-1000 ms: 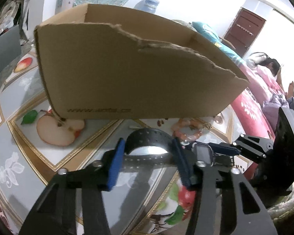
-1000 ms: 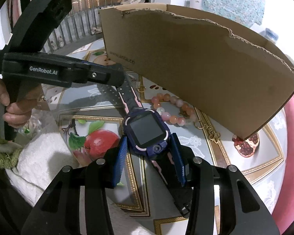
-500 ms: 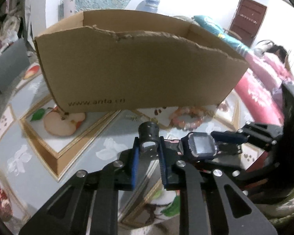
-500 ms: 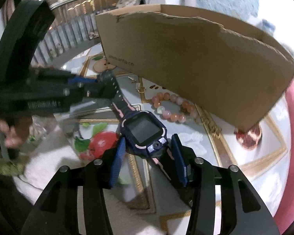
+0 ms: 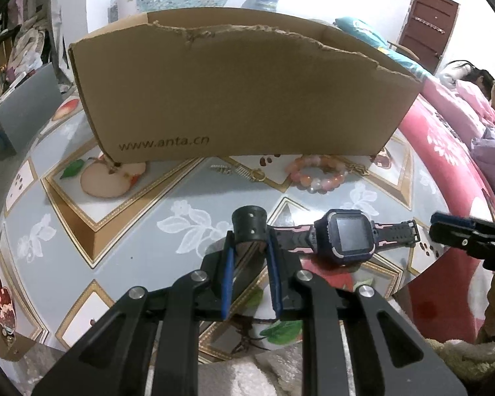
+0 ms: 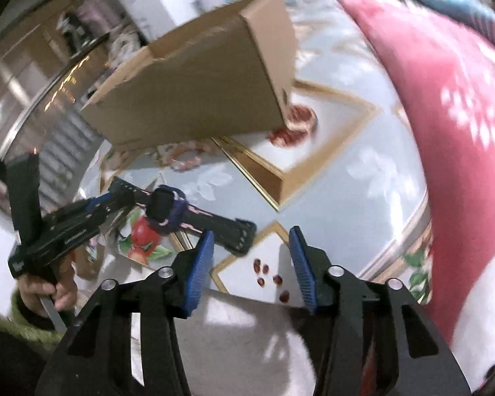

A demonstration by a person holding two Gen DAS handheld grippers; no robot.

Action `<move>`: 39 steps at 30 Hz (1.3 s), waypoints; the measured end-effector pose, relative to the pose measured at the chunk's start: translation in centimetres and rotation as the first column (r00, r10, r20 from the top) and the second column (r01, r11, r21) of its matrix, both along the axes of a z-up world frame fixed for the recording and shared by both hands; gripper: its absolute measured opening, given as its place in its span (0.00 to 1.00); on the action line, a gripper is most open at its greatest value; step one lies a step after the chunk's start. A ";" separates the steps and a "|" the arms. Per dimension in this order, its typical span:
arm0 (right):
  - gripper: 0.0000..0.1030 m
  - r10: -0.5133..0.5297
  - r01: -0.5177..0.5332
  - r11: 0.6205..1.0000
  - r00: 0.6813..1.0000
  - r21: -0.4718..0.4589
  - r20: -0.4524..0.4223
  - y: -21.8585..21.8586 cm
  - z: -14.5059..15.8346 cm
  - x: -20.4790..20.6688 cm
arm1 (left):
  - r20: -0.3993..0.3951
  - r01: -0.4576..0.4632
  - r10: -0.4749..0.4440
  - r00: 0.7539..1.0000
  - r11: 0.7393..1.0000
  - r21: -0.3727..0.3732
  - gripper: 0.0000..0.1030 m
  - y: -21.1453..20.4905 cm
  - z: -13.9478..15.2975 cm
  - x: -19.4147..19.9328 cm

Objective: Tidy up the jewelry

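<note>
Both grippers are black, with blue ribbed fingers [image 6: 199, 265], silver screws and a fuzzy green sleeve [image 6: 13, 313].

Left wrist view: sharp and evenly lit; the white wall behind is overexposed. The cardboard box [image 5: 241, 95] casts a soft shadow onto the table [image 5: 132, 241]. Right wrist view: heavy motion blur throughout, with only the claw [image 6: 250, 264] fairly crisp. Both frames show strong fisheye bending and dark corner vignetting.

Cardboard box [image 5: 244, 95] walls off far bench [image 5: 132, 231]; bead bracelet [image 5: 316, 175] lies against its base; nearer bench open
</note>
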State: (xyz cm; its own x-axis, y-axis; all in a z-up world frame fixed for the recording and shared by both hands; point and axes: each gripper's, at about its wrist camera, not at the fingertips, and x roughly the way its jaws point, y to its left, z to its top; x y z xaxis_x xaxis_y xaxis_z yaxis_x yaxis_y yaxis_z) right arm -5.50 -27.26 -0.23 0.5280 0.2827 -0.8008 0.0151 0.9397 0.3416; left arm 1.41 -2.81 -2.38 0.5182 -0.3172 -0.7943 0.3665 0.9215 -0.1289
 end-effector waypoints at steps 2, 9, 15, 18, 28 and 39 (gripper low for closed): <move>0.37 -0.026 0.027 0.999 1.000 0.046 -0.017 -0.2 -0.8 0.2 | 0.000 -0.004 0.004 1.000 1.000 0.004 0.17 0.0 0.0 0.0; 0.32 -0.030 0.032 0.984 0.999 0.174 -0.015 -0.1 -1.5 0.9 | 0.000 -0.023 0.023 1.000 1.000 0.003 0.17 0.1 -0.2 -0.3; 0.24 -0.072 0.083 0.869 0.997 0.488 -0.041 -2.8 -2.7 0.4 | 0.005 -0.028 0.028 1.000 1.000 0.006 0.17 0.2 -0.2 -0.5; 0.24 -0.080 0.083 0.875 0.996 0.477 -0.028 -2.5 -2.4 0.4 | 0.006 -0.030 0.030 1.000 0.999 0.010 0.17 0.1 -0.1 -0.4; 0.07 -0.033 0.015 0.972 0.997 0.233 0.070 1.6 0.1 1.0 | 0.012 -0.041 0.041 0.999 0.999 0.014 0.17 0.0 -0.2 -0.5; 0.01 0.021 -0.027 0.999 0.985 0.035 0.172 2.9 1.6 0.3 | 0.048 -0.035 0.036 0.998 0.999 -0.032 0.16 0.5 1.1 -1.0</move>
State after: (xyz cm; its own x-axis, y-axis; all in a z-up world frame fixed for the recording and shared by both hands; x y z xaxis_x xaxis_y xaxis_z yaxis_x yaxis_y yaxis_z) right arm -5.19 -24.37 1.36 0.6498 0.3243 -0.6875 -0.0692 0.9259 0.3714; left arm 0.45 -2.26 -1.28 0.5670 -0.3221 -0.7581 0.3401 0.9298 -0.1406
